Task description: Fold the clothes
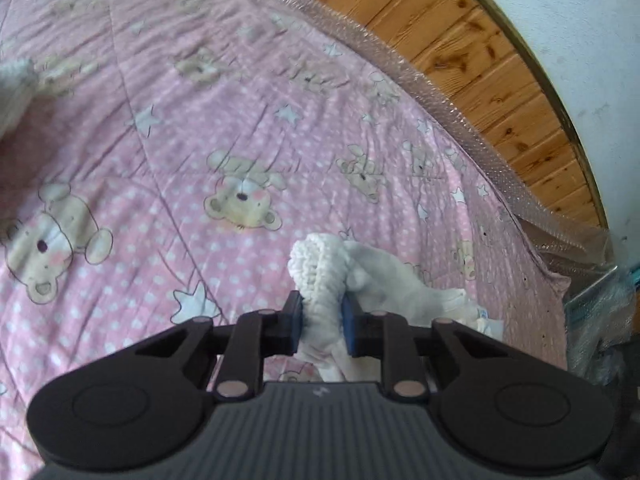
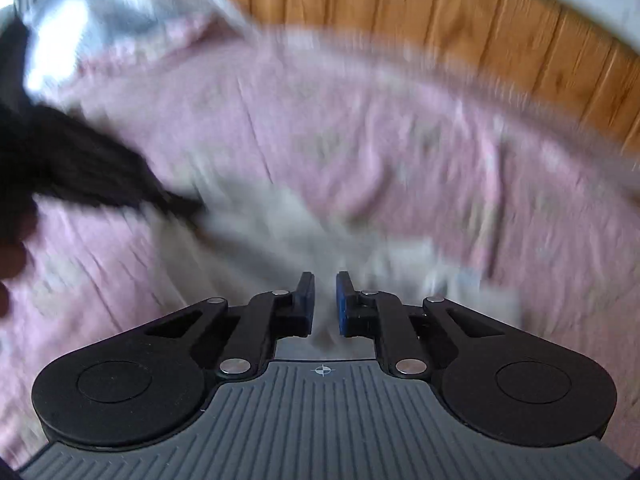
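Two grippers were over a pink quilt [image 1: 248,128] printed with bears and stars. The left gripper [image 1: 322,320] pointed forward and slightly down, its blue pads pinching a bunched white knit garment [image 1: 320,272] that rose just above the quilt and trailed off to the right. The right wrist view was badly blurred. There the right gripper [image 2: 325,304] pointed toward the wooden wall panels [image 2: 400,4], jaws nearly together with pale cloth [image 2: 280,232] between and ahead of them; whether they gripped it could not be told.
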`<state>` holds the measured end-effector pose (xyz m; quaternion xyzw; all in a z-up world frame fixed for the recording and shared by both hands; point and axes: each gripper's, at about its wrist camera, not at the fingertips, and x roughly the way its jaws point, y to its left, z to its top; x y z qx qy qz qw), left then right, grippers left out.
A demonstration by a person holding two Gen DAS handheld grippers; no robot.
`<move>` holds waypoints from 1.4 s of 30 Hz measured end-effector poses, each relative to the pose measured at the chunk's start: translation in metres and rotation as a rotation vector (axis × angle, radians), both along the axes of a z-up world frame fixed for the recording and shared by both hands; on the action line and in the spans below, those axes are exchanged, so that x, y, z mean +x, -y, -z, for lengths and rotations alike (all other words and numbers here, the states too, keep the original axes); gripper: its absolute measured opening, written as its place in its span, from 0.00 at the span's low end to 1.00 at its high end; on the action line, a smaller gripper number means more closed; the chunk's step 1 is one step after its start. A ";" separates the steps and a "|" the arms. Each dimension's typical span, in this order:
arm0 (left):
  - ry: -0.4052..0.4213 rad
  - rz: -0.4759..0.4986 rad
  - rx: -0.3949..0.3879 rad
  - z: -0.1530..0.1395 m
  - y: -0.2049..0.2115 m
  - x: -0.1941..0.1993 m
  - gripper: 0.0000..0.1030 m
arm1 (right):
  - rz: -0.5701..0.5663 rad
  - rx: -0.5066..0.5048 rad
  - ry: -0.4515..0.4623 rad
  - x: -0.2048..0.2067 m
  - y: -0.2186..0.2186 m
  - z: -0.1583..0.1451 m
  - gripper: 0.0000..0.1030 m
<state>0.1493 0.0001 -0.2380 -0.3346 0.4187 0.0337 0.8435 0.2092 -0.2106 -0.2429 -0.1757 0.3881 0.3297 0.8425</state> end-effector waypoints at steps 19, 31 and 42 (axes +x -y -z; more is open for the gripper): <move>0.164 0.402 0.131 -0.070 0.153 -0.006 0.38 | 0.521 0.832 -0.549 0.054 0.206 0.023 0.44; 0.061 0.365 0.162 -0.027 0.141 0.009 0.38 | 0.388 0.489 -0.329 0.048 0.175 0.000 0.30; -0.016 0.371 0.176 -0.004 0.139 0.046 0.42 | 0.258 0.237 -0.127 0.043 0.137 -0.033 0.08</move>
